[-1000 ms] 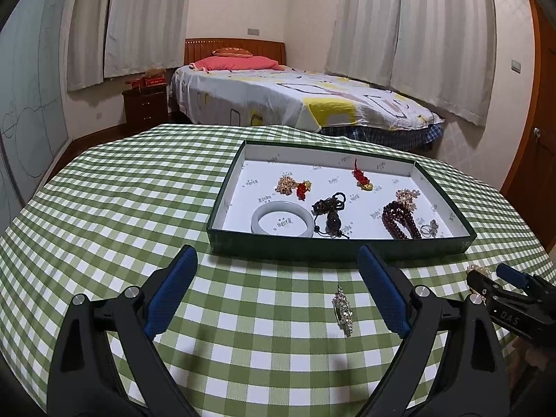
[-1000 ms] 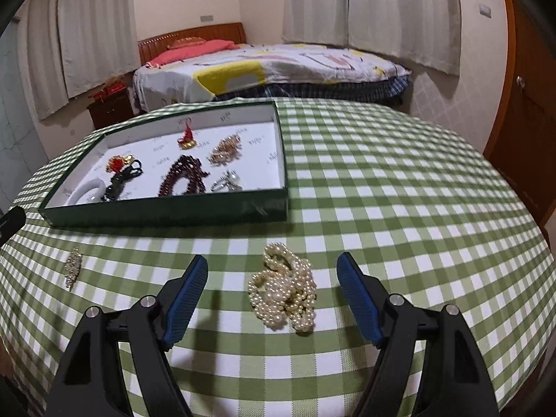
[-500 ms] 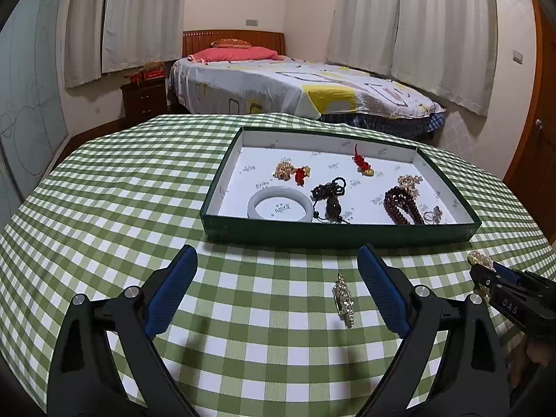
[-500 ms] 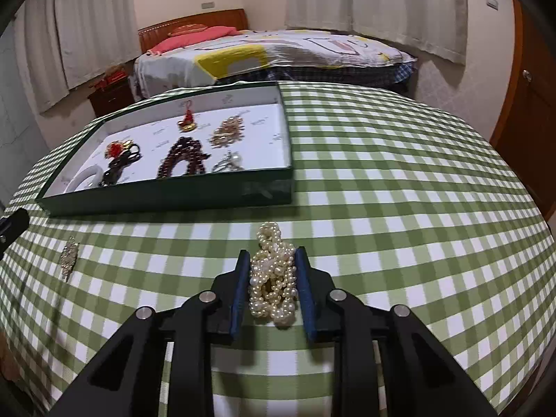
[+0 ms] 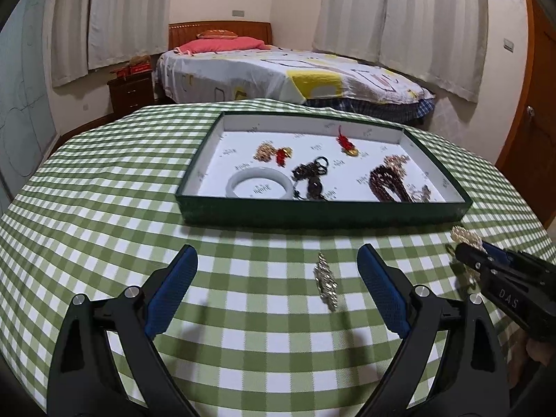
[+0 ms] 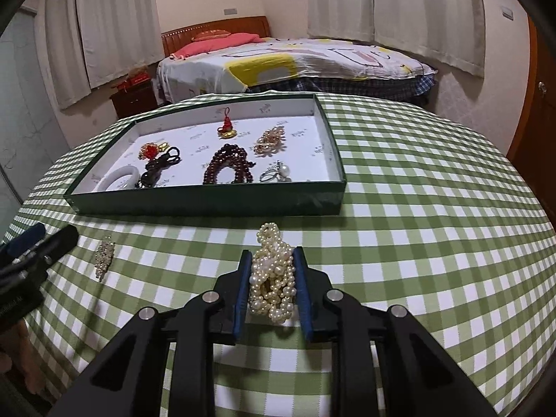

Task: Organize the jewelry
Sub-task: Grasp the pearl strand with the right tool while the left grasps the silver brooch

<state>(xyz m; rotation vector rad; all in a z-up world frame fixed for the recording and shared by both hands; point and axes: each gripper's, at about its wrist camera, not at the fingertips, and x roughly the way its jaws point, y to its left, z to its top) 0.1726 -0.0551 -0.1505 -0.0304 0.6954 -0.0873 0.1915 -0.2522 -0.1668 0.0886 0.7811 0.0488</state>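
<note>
Our right gripper [image 6: 271,288] squeezes the pearl necklace [image 6: 272,278] tight between its jaws. Our left gripper [image 5: 278,292] is wide open, with the sparkly brooch [image 5: 326,281] lying between its jaws. Both must go in the green tray [image 6: 208,205], where seven pieces already lie.

Colours and patterns on the jewellery table.
Tablecloth [image 6: 434,208]: green-and-white check. Tray [image 6: 208,205]: dark green outside, white lining with small grey print. Pearls [image 6: 272,278]: cream. Brooch [image 5: 326,281]: silver. Bangle [image 5: 259,186]: pale white. Beads [image 6: 227,163]: dark red. Tassel [image 6: 226,128]: red with gold. Gripper pads [image 5: 172,290]: blue, on black arms. Bed [image 5: 278,73]: white cover with yellow patches, pink pillow. Curtains [image 6: 427,10]: off-white, faintly striped.
</note>
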